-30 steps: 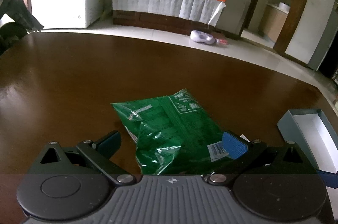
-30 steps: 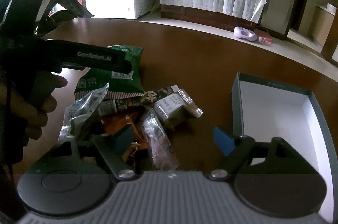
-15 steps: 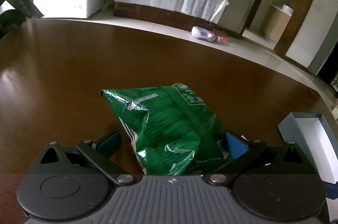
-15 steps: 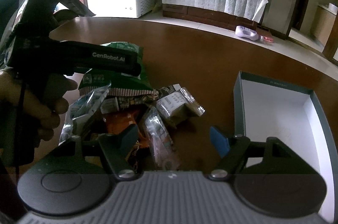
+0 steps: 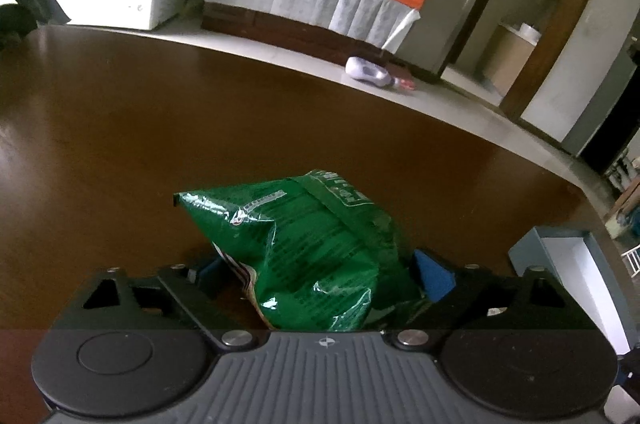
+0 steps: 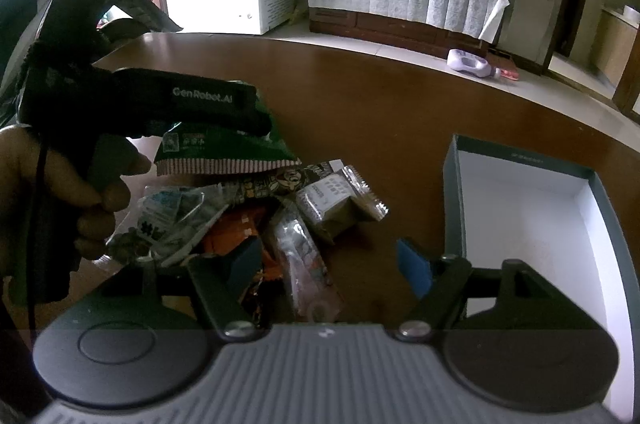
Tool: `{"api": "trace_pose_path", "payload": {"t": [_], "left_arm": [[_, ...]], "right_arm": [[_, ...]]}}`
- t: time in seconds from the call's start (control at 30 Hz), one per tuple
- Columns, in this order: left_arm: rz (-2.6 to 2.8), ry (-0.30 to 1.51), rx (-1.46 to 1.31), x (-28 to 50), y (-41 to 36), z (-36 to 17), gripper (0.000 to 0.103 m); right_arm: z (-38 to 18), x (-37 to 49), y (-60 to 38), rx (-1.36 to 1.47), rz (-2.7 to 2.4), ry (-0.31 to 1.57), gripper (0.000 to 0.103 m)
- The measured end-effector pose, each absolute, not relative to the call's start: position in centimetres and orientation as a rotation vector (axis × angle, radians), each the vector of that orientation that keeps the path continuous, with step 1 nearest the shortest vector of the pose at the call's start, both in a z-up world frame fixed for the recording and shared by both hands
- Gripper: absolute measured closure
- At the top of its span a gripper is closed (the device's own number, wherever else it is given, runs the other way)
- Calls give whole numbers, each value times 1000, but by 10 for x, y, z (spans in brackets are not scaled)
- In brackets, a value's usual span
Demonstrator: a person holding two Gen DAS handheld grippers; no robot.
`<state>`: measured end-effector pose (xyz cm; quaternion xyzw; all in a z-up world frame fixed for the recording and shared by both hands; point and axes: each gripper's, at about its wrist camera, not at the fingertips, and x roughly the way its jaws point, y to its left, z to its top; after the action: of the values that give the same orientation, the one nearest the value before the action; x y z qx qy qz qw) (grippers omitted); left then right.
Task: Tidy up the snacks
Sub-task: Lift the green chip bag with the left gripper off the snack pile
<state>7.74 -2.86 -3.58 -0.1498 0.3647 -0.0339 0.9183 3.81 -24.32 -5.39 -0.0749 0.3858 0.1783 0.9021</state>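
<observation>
The left gripper [image 5: 320, 270] had its jaws clamped on the green snack bag [image 5: 308, 248], which was lifted clear of the brown tabletop [image 5: 160, 127]; in the right wrist view the bag [image 6: 224, 147] hung above the snack pile [image 6: 256, 220]. The right gripper [image 6: 328, 260] hovered over the near edge of that pile with its jaws apart and nothing between them. The open box [image 6: 532, 207], white inside, sat on the tabletop [image 6: 380, 95] just right of the pile.
</observation>
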Motion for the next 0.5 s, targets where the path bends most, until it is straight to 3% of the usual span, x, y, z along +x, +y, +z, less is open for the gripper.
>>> {"api": "trace_pose_path", "payload": {"t": [0.2, 0.5], "left_arm": [[-55, 719, -254, 71, -31, -31, 20], [-67, 722, -240, 69, -30, -31, 21]], "right_arm": [[-58, 41, -244, -151, 389, 819, 54], [-67, 48, -234, -145, 422, 856, 56]]}}
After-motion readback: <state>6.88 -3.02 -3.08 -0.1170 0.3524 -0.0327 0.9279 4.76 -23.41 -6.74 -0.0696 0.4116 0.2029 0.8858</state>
